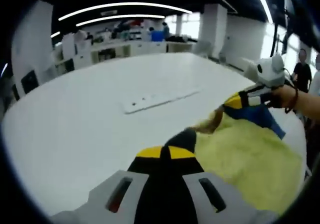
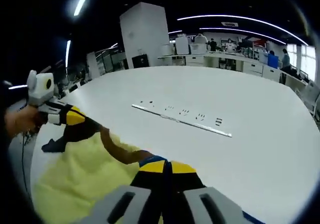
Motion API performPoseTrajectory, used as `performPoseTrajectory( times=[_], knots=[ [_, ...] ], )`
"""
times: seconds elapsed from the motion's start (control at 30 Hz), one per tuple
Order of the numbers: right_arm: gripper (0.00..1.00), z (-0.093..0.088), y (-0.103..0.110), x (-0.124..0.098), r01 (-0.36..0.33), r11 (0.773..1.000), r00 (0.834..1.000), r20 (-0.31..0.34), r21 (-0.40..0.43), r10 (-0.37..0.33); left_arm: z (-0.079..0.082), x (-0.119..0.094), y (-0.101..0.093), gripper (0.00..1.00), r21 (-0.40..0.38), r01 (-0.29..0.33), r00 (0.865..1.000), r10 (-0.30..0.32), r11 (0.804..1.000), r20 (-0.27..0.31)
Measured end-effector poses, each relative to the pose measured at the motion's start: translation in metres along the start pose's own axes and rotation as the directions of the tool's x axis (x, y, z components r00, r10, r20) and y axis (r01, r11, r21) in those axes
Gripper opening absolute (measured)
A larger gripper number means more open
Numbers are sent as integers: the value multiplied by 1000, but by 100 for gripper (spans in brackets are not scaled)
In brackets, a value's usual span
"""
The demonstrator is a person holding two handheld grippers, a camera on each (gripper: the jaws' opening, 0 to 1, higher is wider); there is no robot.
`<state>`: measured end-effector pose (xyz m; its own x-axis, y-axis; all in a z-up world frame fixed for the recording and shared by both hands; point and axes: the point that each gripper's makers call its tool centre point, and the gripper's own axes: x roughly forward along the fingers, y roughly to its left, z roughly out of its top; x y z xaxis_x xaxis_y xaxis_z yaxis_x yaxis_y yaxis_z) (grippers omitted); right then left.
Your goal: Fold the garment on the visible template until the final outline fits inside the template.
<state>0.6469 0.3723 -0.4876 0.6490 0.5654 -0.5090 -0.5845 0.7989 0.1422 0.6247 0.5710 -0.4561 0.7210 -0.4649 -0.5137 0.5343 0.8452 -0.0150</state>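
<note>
A wide white desk [image 1: 90, 119] carries a pale yellow garment [image 1: 250, 159] with a brown edge, lying at its near side. Both the left gripper [image 1: 166, 151] and the right gripper [image 2: 162, 166] have fingers pinched closed on that edge, holding it raised between them. A thin white strip [image 2: 182, 116] lies farther back on the desk.

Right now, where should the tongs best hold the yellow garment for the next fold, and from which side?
Probably the brown-trimmed edge of the yellow garment, approached from the bare white table side: that edge runs taut between left tongs and right tongs.
</note>
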Motion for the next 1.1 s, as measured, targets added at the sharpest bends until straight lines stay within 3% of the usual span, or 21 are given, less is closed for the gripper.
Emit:
performPoseTrajectory(
  times=[0.13,0.27,0.4,0.6,0.8,0.97,1.1],
  knots=[
    [0,2,14,-33,-15,1000,999,33,-20,16,14,-21,-13,0,90,14,999,-18,996,47],
    [0,-13,22,-55,-21,999,1000,10,-31,21,11,-36,-26,0,129,40,997,-47,991,55],
    [0,-34,33,-70,-36,999,999,-21,-40,35,-6,-52,-45,0,158,84,995,-91,984,37],
    [0,-72,45,-80,-53,998,994,-95,-20,51,-56,-64,-70,0,254,151,987,-133,955,-86],
    [0,-90,47,-81,-39,997,987,-156,-74,27,-94,-64,-73,0,251,144,982,-108,957,-152],
    [0,-99,50,-84,-41,997,980,-199,-66,27,-103,-64,-74,1,251,149,978,-105,956,-181],
    [15,-79,55,-88,-64,996,989,-134,-60,55,-89,-68,-81,7,258,169,980,-135,951,-145]
  ],
)
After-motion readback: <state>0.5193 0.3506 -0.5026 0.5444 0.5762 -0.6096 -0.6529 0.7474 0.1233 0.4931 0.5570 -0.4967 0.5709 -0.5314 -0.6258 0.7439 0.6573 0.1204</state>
